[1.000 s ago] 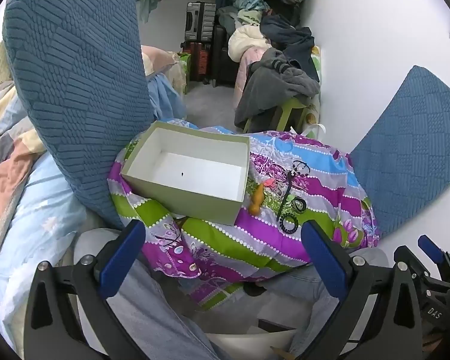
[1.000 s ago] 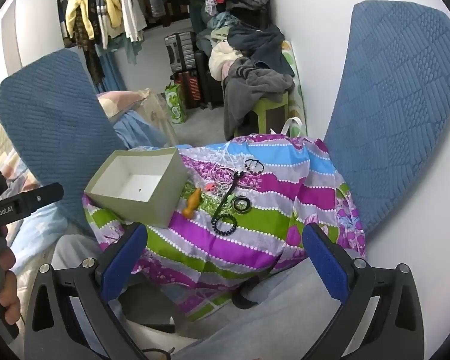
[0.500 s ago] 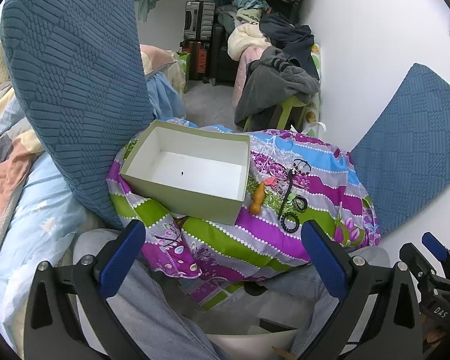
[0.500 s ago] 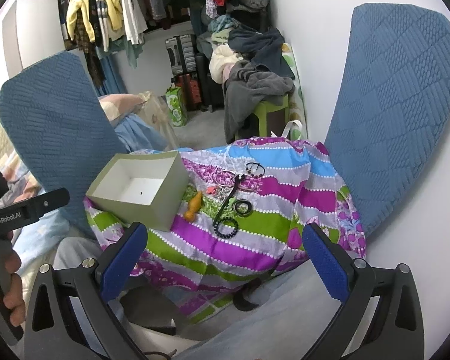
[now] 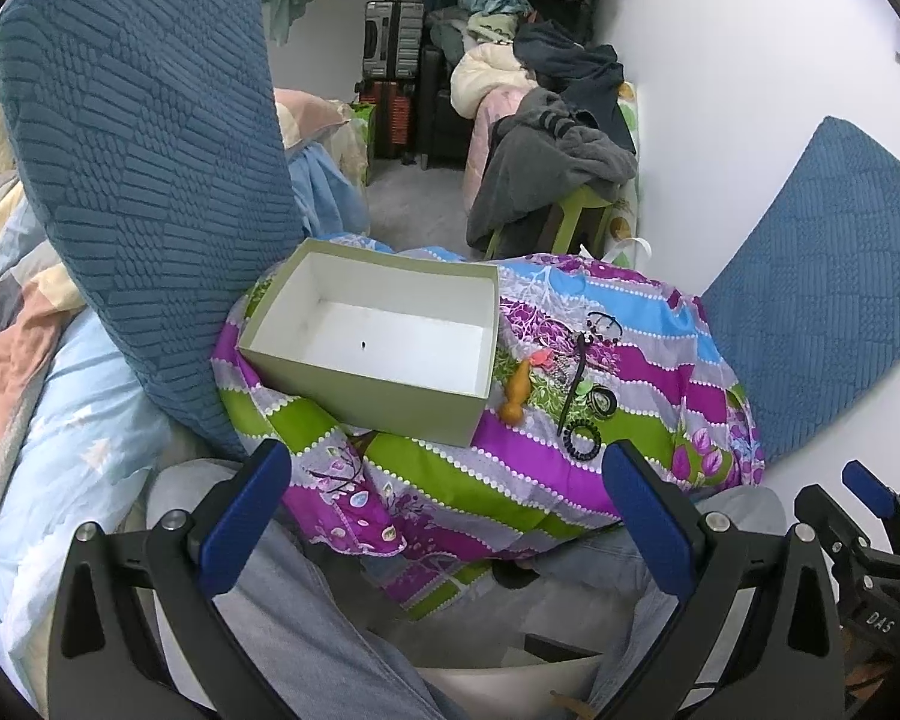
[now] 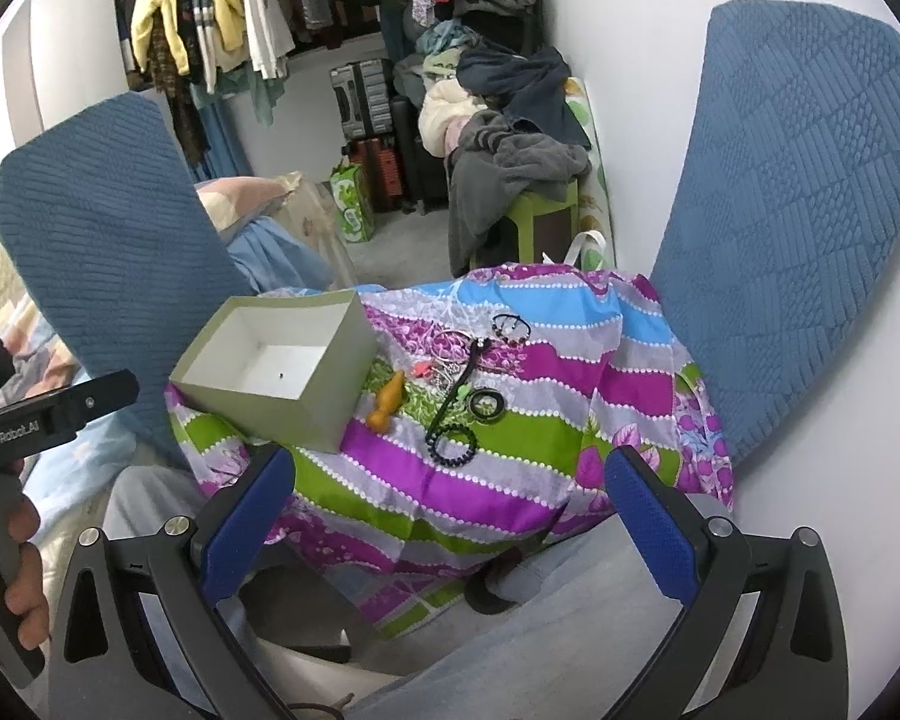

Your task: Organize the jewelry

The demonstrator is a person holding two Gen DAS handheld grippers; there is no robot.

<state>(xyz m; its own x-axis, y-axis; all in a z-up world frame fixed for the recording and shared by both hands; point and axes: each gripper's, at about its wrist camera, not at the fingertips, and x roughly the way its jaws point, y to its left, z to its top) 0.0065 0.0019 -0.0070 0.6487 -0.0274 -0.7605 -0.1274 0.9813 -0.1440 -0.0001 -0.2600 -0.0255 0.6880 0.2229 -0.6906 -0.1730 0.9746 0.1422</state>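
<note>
A striped cloth (image 5: 450,468) covers the surface; on it sit 1 open box (image 5: 384,384), an orange piece (image 5: 517,399) and black hair ties (image 5: 583,441).

White wall (image 6: 630,90) on my right, grey floor (image 5: 414,213), clothes rail (image 6: 222,12) at back, suitcases (image 5: 390,42), green stool (image 6: 540,216) under piled laundry.

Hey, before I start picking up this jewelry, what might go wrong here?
The black cord, coiled ring and bracelets lie tangled close together, so lifting one may drag others. The box sits tilted on soft striped cloth and might tip if bumped. Both grippers, left and right, are open.
</note>
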